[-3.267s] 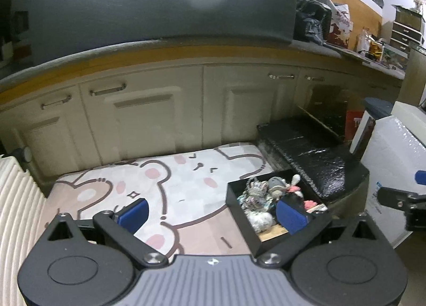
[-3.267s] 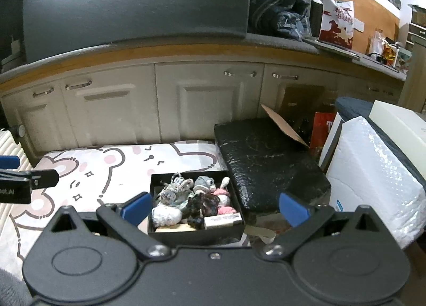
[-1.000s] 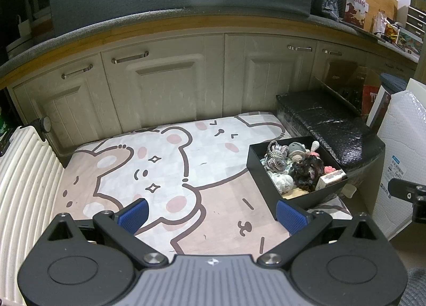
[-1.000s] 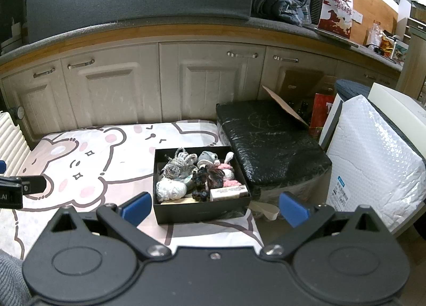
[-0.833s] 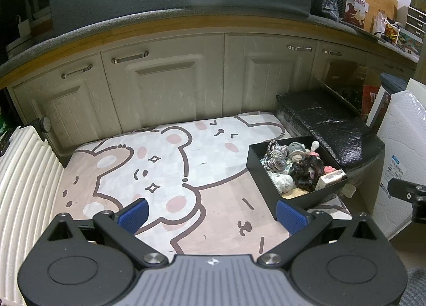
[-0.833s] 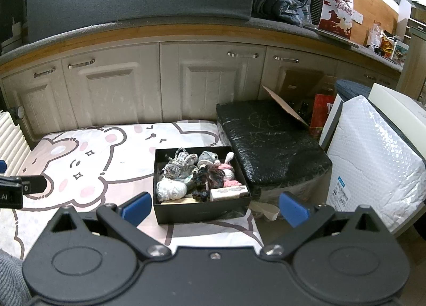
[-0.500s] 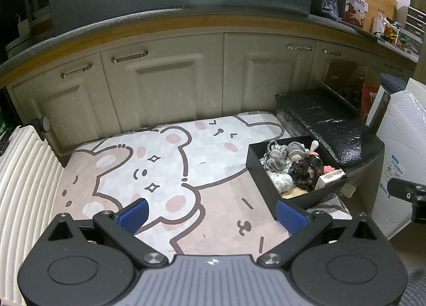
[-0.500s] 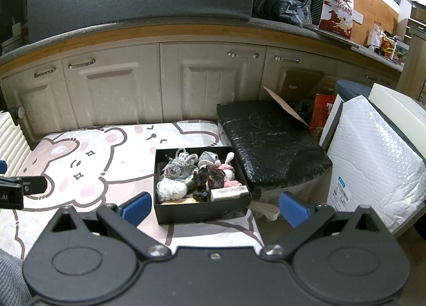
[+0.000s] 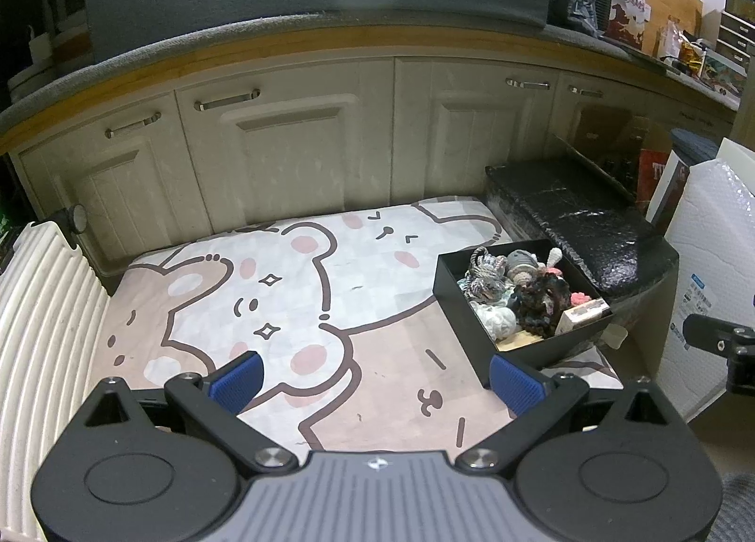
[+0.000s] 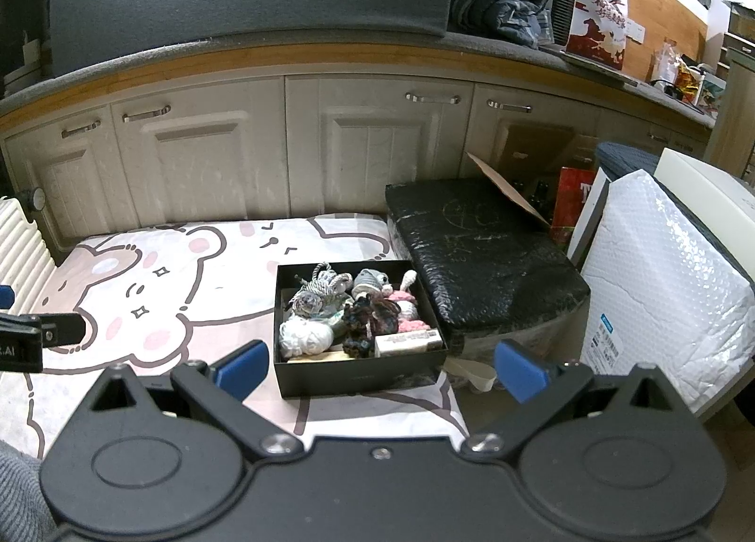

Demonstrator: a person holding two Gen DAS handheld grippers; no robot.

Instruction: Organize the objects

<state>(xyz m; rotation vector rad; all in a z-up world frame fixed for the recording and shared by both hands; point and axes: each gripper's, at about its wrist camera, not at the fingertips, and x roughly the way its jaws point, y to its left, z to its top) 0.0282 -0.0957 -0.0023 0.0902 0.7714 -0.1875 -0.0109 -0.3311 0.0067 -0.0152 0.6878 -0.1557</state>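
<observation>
Your left fingers (image 9: 234,374) and right fingers (image 10: 521,369) are spread wide, holding nothing. Readable writing is scant: "AI" on your left gripper (image 10: 35,334) seen from the right camera. A black box (image 10: 358,374) sits just beyond your right fingers, between them, on a bear-print mat (image 9: 283,296); from the left it lies forward and right. It holds knitted toys (image 10: 321,292), a white yarn ball (image 10: 304,336) and a small carton (image 10: 408,342). A black bubble-wrapped parcel (image 10: 481,258) lies beside it.

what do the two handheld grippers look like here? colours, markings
Left gripper: black linkage arms, blue ribbed finger pads, two round black discs, grey ribbed centre plate with a small logo. Right gripper: same black arms and blue pads, all-black body. Grey knit sleeve at frame corner.
</observation>
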